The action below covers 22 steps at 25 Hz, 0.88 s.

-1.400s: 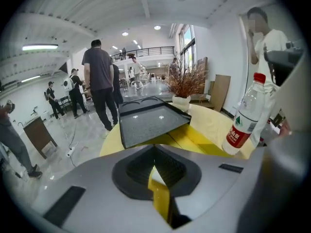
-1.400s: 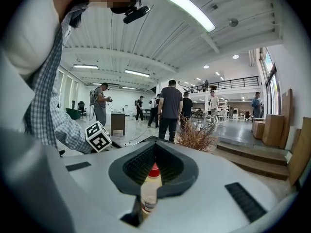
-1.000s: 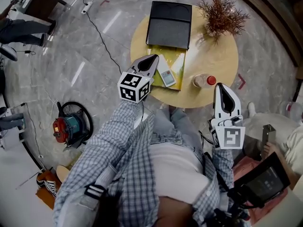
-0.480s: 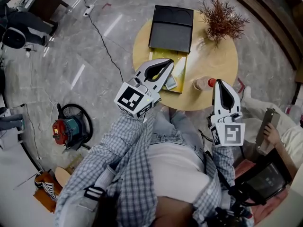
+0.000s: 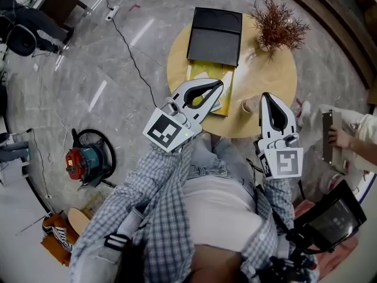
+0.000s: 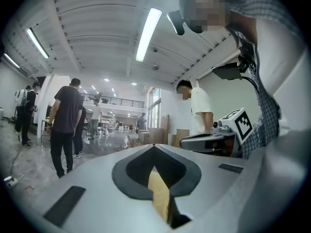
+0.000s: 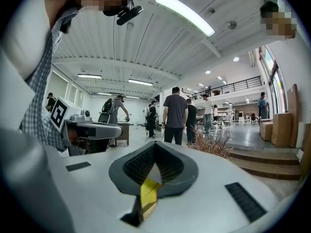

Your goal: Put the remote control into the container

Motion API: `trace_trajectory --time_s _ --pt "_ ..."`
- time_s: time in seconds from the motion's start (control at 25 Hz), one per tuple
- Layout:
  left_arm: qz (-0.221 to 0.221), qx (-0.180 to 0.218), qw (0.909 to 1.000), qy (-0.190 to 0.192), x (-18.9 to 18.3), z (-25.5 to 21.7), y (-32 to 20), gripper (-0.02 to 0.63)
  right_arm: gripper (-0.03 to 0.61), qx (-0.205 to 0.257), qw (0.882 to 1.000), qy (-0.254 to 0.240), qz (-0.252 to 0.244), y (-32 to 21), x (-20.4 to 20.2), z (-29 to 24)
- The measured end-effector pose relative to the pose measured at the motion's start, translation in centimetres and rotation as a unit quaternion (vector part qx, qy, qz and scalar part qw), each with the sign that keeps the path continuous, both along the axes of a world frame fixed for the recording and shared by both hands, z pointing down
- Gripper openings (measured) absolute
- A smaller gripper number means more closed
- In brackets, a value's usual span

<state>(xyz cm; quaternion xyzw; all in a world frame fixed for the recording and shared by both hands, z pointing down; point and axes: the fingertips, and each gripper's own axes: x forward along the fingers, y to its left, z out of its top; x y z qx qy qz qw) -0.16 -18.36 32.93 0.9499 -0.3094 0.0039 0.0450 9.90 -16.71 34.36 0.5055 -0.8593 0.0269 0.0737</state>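
I see a round wooden table (image 5: 265, 69) on the grey marble floor (image 5: 88, 69), with a dried reddish plant (image 5: 277, 21) standing near its far edge. A black cable (image 5: 131, 55) runs across the floor past a white power strip (image 5: 109, 10). Low at the left sits a red-and-teal machine (image 5: 82, 158), ringed by a black hose (image 5: 97, 131). At the right edge, a person's hand (image 5: 337, 137) holds a flat grey device (image 5: 327, 135).

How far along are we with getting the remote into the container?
Done: nothing; the black rectangular container on the round wooden table shows no remote inside. In hand: nothing; left gripper and right gripper are both shut and empty. Left: everything; the white remote control lies on the yellow book, mostly hidden by the left gripper.
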Motion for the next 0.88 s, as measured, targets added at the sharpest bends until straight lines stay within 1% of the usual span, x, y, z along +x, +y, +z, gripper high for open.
trace_trajectory --time_s 0.16,0.24,0.4,0.48,0.56,0.64,0.88 --pt "0.009 -0.008 0.9997 0.020 -0.1 -0.2 0.4 0.009 0.006 -0.002 1.000 0.002 -0.004 0.0 -0.2 0.1" --pt "0.012 -0.009 0.9997 0.022 -0.2 -0.1 0.5 0.009 0.006 -0.002 1.000 0.001 -0.005 0.0 -0.3 0.0" --pt "0.018 -0.011 0.9996 0.016 0.1 -0.3 0.5 0.009 0.006 -0.001 1.000 0.001 -0.006 -0.2 -0.4 -0.1" --pt "0.021 -0.004 0.9996 0.016 0.3 -0.7 0.4 0.009 0.006 0.000 1.000 0.002 -0.005 -0.3 -0.3 -0.2" --pt "0.024 -0.008 0.9996 0.013 0.4 -0.5 0.5 0.009 0.006 0.000 1.000 0.003 -0.004 -0.4 -0.2 -0.2" --pt "0.027 -0.013 0.9995 0.006 0.6 0.0 0.7 0.008 0.006 0.000 1.000 0.005 -0.004 -0.4 -0.1 -0.1" --pt "0.043 -0.003 0.9990 -0.012 1.5 0.0 0.9 0.009 0.006 -0.001 1.000 0.012 -0.002 -0.5 0.3 0.0"
